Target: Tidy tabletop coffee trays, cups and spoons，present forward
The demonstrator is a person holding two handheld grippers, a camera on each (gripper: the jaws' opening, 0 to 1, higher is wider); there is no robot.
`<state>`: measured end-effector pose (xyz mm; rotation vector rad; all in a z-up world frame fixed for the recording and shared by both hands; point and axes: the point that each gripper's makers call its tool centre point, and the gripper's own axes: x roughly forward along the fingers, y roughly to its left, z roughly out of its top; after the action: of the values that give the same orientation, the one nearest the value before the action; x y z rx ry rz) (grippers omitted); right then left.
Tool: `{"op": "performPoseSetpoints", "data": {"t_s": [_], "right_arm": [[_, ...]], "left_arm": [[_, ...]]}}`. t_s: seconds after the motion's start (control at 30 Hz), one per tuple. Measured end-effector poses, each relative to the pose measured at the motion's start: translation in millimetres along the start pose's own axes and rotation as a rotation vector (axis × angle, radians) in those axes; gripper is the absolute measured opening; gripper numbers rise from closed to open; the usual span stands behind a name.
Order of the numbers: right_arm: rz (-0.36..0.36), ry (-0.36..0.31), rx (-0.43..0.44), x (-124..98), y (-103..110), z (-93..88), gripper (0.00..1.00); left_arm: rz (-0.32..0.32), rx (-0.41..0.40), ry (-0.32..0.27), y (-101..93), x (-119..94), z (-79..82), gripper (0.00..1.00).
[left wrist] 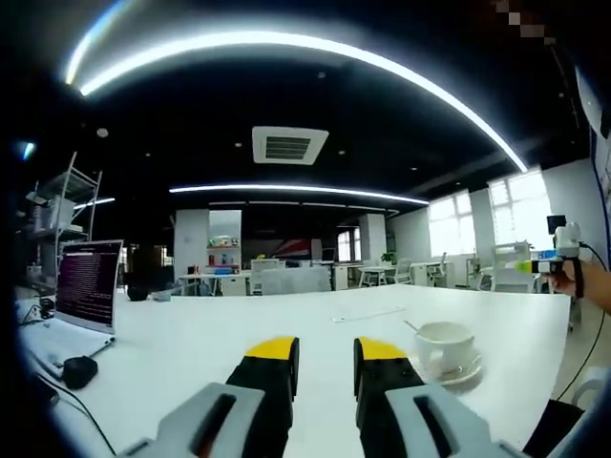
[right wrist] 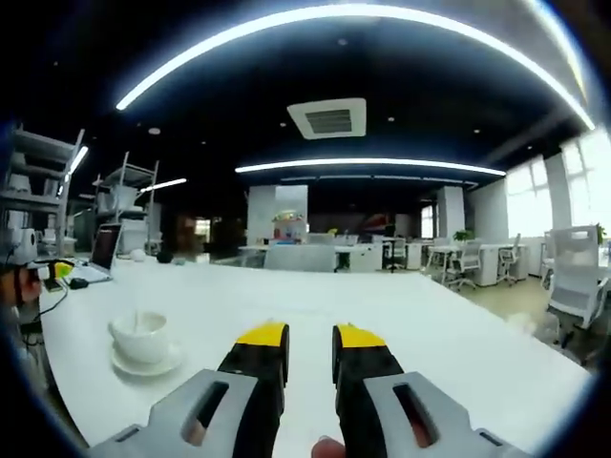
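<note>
The left gripper [left wrist: 325, 355] floats just above the white table [left wrist: 239, 334], its yellow-tipped jaws apart with only bare tabletop between them. The right gripper [right wrist: 309, 345] sits the same way, jaws parted and holding nothing, over the same table [right wrist: 430, 324].

Just to the right of the left gripper's jaws, near the table's edge, stands a white cup [left wrist: 444, 343] on a white saucer [left wrist: 466, 374], with a spoon [left wrist: 412, 327] leaning out of the cup toward the left. In the right gripper view the same cup [right wrist: 140, 335] and saucer [right wrist: 145, 364] sit to the left of the jaws, again near the edge, and something pale stands up inside the cup, too small to make out.

Farther out, the left gripper view takes in an open laptop [left wrist: 88, 286] at the far left of the table, its screen lit with lines of text, a dark mouse [left wrist: 80, 369] and a cable nearer. The right gripper view catches that laptop [right wrist: 103, 248] only as a small shape far off to the left.

At the right edge of the left gripper view, a hand [left wrist: 582, 279] holds the other gripper [left wrist: 565, 250]. The right gripper view shows rolling chairs [right wrist: 578, 277] off to the right, and metal shelving [right wrist: 119, 196] at far left.

Overhead, both views carry long curved light strips and a square ceiling vent [left wrist: 289, 145].
</note>
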<state>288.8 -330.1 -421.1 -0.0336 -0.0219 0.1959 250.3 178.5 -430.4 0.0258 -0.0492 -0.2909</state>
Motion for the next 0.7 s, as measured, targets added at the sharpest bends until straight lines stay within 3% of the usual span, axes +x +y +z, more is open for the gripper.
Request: {"op": "performPoseSetpoints", "data": {"t_s": [0.27, 0.7], "right_arm": [[-0.050, 0.002, 0.039, -19.6, -13.7, -15.2, 0.21], [-0.075, 0.014, 0.115, -38.7, -3.3, -23.9, 0.26]], "left_arm": [[0.021, -0.031, 0.006, -1.1, -2.0, -5.8, 0.25], [0.007, -0.127, 0.011, -0.7, -4.2, -7.3, 0.25]]}}
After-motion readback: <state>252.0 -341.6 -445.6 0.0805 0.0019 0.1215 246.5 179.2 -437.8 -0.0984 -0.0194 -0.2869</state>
